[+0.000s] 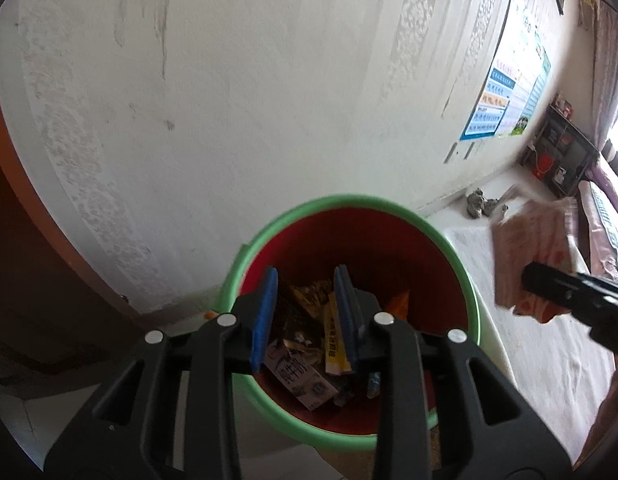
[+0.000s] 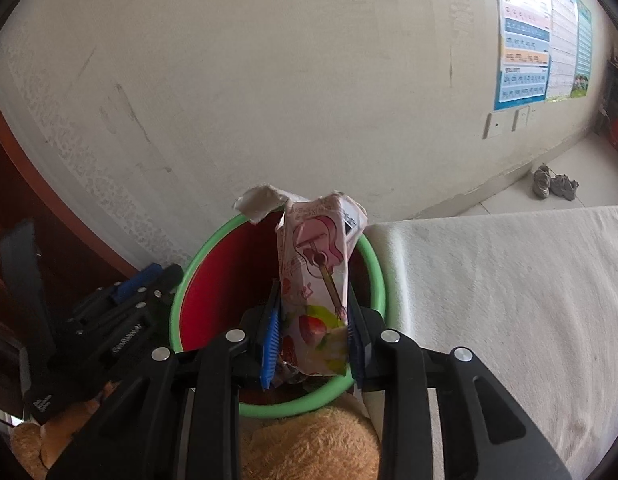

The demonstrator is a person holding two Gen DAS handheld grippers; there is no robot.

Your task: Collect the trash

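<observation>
While the right gripper (image 2: 311,334) pinches a crumpled pink carton (image 2: 315,276) between its blue-padded fingers, the carton's long axis runs forward, torn end away, above the green-rimmed red bin (image 2: 197,280). Left gripper (image 1: 305,316) hovers over the bin, fingers spread, empty. Beyond stands a scuffed white wall (image 2: 269,80).

Floor (image 2: 565,156) carries green-rimmed bin (image 2: 376,270), shoes (image 2: 553,182), white mattress (image 2: 509,280).
</observation>
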